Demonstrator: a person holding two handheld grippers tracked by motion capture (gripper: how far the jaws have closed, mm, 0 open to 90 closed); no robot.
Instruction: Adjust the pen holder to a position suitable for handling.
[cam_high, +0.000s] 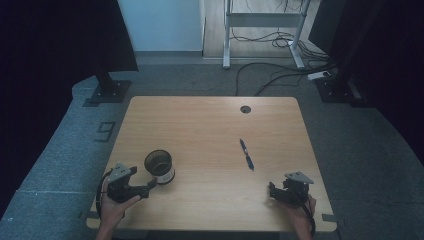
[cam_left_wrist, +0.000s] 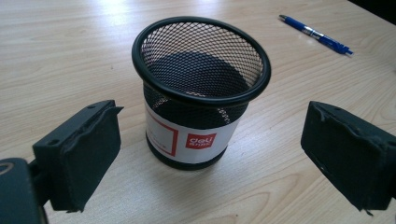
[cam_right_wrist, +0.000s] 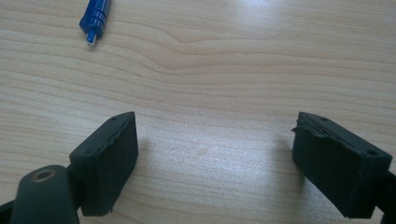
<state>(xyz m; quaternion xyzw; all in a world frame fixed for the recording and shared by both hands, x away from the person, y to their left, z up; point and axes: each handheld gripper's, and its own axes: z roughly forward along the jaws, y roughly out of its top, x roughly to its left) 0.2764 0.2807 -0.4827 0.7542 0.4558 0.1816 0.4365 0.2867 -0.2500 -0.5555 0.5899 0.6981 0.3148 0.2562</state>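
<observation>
Mesh cup (cam_high: 159, 167), black wire with a white band, upright on the front left part of the counter (cam_high: 210, 120) in the high view; left hand-held gripper (cam_high: 151, 185) just beside its near side, jaws pointing at the base, contact not clear from up here; left hand (cam_high: 116, 202) wrapped round the gripper body; blue pen (cam_high: 246, 154) lying flat right of centre, well apart from the cup; right hand-held gripper (cam_high: 271, 190) low near the front right edge, held in the right hand (cam_high: 300, 216), short of the pen and touching nothing; round cable hole (cam_high: 245, 109) near the far edge.

Left gripper view: mesh cup (cam_left_wrist: 201, 91) between the two black pads, standing upright, empty inside; left hand-held gripper (cam_left_wrist: 210, 154) spread wide, clear wood showing on both sides between pads and cup, nothing gripped; white label round the lower wall with a red square outline and a small red patch reading "deli" in white, smaller print below too small to read; blue pen (cam_left_wrist: 315, 35) at top right, away from the cup.

Right gripper view: right hand-held gripper (cam_right_wrist: 215, 161) likewise spread wide over bare wood grain, holding nothing; tip end of the blue pen (cam_right_wrist: 95, 19) at upper left, well ahead of the left pad and off to its side.
</observation>
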